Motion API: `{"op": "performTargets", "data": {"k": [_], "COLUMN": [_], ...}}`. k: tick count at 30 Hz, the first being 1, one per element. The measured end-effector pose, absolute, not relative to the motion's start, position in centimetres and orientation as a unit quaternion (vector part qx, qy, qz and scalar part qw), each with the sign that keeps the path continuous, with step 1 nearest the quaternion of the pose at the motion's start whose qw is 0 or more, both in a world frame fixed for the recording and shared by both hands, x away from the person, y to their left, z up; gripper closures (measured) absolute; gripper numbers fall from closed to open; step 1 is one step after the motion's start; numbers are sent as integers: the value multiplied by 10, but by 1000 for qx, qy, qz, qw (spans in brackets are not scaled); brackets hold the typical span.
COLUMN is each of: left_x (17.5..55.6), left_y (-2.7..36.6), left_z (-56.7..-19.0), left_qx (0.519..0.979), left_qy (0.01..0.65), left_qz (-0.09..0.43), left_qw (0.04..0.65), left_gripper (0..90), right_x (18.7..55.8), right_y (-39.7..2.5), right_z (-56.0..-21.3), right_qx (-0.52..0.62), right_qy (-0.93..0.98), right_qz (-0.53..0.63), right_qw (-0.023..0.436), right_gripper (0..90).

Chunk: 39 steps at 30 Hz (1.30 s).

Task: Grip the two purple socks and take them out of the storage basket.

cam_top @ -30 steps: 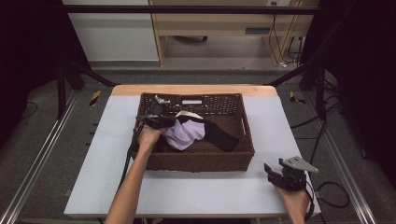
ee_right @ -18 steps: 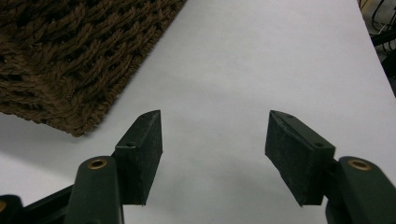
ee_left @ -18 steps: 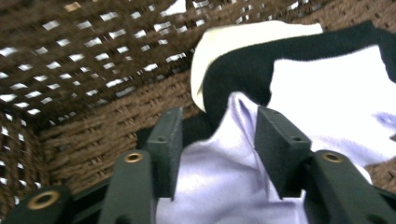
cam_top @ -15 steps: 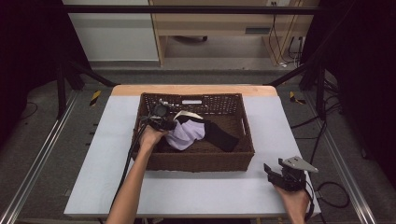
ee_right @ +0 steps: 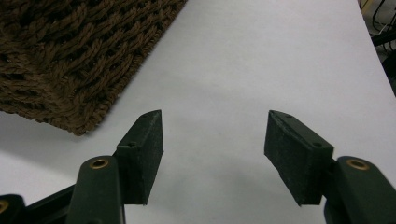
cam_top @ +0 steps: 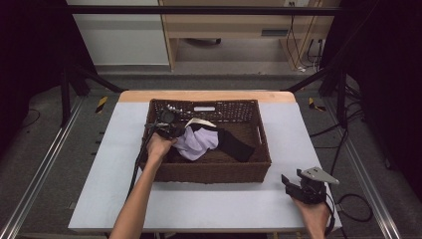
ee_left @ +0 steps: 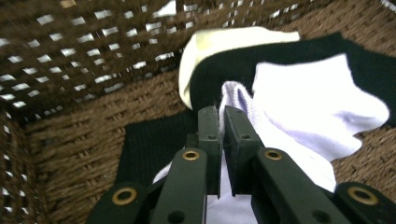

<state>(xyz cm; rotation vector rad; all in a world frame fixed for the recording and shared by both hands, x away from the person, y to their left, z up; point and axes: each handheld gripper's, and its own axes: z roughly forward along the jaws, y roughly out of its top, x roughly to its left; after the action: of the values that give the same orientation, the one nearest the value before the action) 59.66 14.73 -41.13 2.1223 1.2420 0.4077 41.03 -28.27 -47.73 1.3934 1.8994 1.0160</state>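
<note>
Your left hand-held gripper (ee_left: 223, 140) had reached into the left part of the dark brown woven wicker basket (cam_top: 214, 172), and its two black jaws were pressed almost together on a fold of the pale lilac sock (ee_left: 299, 112), pinching the cloth. Compared with a second before, the lilac sock had shifted slightly toward the basket's middle and bunched higher under your hand, which suggested the grip had taken and the sock was starting to lift away from the pile. That sock lay on top of a black ribbed garment (ee_left: 149, 144), with a cream-coloured piece of fabric (ee_left: 210, 46) tucked behind it near the basket's back wall. A long black sock (cam_top: 234, 144) stretched toward the basket's right side. Your right hand-held gripper (ee_right: 212, 154) rested near the front right corner of the pale grey tabletop (cam_top: 224, 199), jaws spread wide apart and holding nothing, just beside the basket's outer corner, and it had not moved. The tabletop was otherwise bare. Beyond it stood a light wooden shelf unit (cam_top: 234, 25) against the wall, black frame posts, and loose cables on the grey floor (cam_top: 54, 164).
</note>
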Motion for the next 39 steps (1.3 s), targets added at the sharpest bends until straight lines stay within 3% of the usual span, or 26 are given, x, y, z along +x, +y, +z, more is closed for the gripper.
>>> {"op": "performTargets", "data": {"k": [16, 39], "left_x": [572, 504], "left_y": [154, 180], "left_z": [-373, -312], "left_qx": [767, 707], "left_qy": [422, 372], "left_qz": [249, 271], "left_qw": [415, 537], "left_gripper": [857, 857], "right_x": [410, 409], "right_y": [-285, -285], "right_z": [-477, -477], "right_qx": [521, 521], "right_qy": [709, 707], "right_qz": [380, 381], "right_qw": [287, 289], "right_gripper": [380, 381]}}
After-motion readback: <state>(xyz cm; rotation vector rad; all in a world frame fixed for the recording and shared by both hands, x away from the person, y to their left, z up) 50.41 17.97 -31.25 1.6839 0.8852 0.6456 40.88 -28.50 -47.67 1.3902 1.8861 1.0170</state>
